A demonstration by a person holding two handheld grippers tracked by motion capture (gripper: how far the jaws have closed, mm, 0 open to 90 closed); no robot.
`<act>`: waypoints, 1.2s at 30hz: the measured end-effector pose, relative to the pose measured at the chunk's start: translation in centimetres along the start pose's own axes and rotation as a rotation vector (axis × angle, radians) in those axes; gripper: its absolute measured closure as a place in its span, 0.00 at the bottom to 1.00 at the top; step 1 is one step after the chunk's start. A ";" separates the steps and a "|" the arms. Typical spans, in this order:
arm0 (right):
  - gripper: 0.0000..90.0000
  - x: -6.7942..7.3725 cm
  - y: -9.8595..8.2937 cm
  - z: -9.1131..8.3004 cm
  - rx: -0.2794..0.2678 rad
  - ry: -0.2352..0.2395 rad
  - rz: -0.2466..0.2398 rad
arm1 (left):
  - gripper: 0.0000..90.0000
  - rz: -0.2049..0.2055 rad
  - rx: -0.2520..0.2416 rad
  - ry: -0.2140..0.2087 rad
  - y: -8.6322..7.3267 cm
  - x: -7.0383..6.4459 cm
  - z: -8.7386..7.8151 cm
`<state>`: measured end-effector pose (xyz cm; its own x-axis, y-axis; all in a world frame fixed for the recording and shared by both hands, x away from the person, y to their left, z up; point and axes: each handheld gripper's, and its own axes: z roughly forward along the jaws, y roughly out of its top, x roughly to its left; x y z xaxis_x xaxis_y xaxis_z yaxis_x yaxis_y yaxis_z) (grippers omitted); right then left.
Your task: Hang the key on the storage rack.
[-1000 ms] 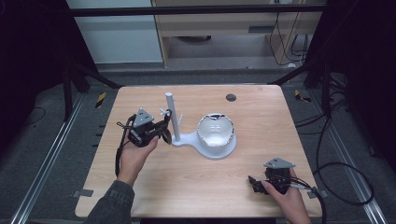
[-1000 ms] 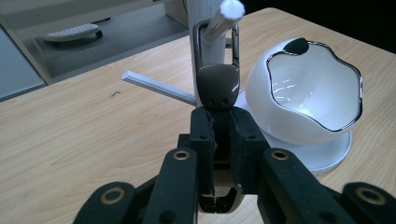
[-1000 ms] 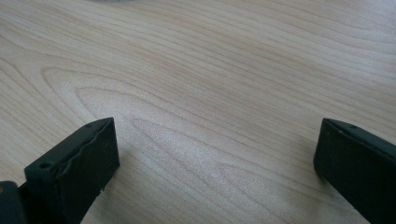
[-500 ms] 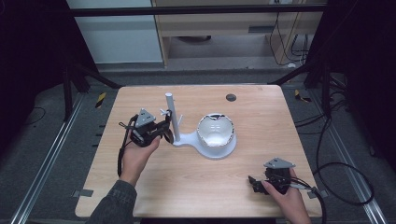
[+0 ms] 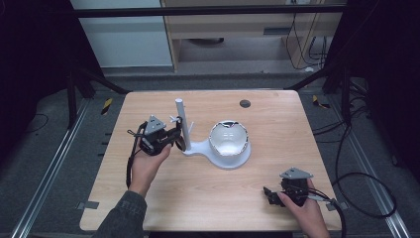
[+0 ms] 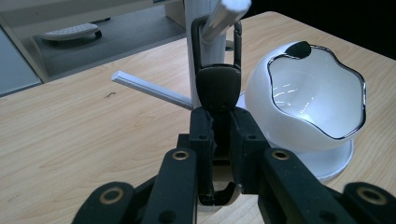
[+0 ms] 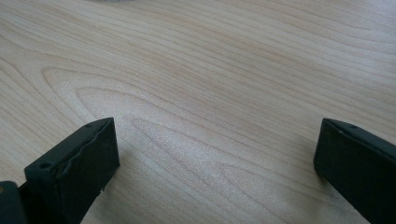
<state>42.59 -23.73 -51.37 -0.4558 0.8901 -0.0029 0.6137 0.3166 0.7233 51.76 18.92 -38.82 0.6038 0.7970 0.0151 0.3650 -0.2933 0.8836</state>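
Observation:
A white stand [image 5: 198,147] sits mid-table, with an upright post [image 5: 180,119], thin side pegs and a white bowl [image 5: 229,139] on its base. My left gripper [image 5: 174,137] is right beside the post, shut on a black fob [image 6: 218,86]. The fob's metal loop [image 6: 237,42] hangs around a white peg [image 6: 227,11] that sticks out of the post. The bowl [image 6: 317,100] lies just to the right of the jaws in the left gripper view. My right gripper [image 5: 269,195] rests near the table's front right, open, over bare wood [image 7: 215,93].
A second white peg [image 6: 152,89] juts from the post toward the left in the left gripper view. A small dark round cap [image 5: 244,103] sits in the tabletop at the back. Cables trail from both grippers off the table edges.
My left gripper has edged slightly toward the stand's post with the fob in it. The right gripper has stayed in place.

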 end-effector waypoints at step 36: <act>0.01 0.0 0.0 0.0 0.000 0.000 0.000 | 0.58 0.002 0.016 -0.011 -0.7 -0.9 -1.8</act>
<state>42.58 -23.73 -51.37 -0.4559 0.8900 -0.0032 0.6136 0.3169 0.7232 49.72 19.39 -38.65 0.6120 0.7908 0.0119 0.3752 -0.3036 0.8758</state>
